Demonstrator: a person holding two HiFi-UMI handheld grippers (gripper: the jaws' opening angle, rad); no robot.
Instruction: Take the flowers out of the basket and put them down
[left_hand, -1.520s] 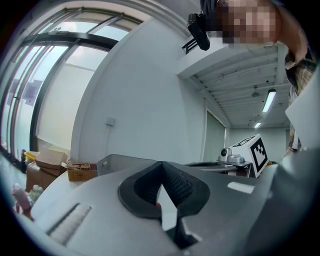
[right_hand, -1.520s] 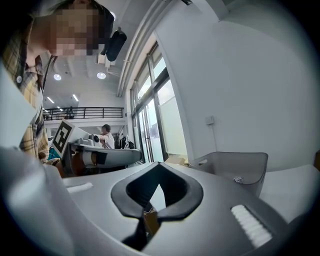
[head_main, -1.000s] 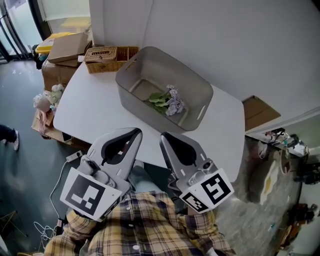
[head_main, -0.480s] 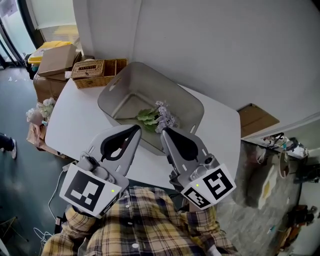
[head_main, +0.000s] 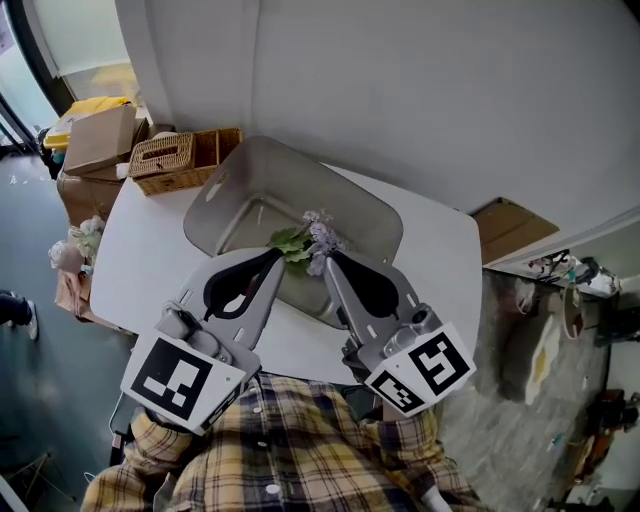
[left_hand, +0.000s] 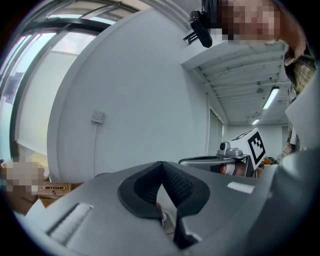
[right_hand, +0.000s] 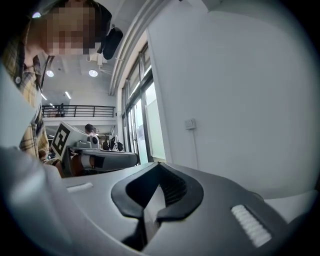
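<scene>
A small bunch of flowers (head_main: 318, 236), pale lilac blooms with green leaves (head_main: 291, 240), lies inside a grey tub-like basket (head_main: 372, 208) on the white table (head_main: 445, 262). My left gripper (head_main: 277, 257) and right gripper (head_main: 333, 257) are held side by side over the basket's near side, tips just short of the flowers. Both are shut with nothing between the jaws. In the left gripper view the left gripper (left_hand: 161, 165) points at a bare wall, with the right one beside it. The right gripper view shows the same for the right gripper (right_hand: 159, 166).
Two wicker baskets (head_main: 172, 155) stand at the table's back left corner. Cardboard boxes (head_main: 98, 140) sit on the floor to the left. A flat piece of cardboard (head_main: 508, 228) leans by the wall at right. The wall runs close behind the table.
The basket and table have slid down and left in the head view, so the gripper tips now overlap the basket's near rim. Both grippers stay shut and side by side.
</scene>
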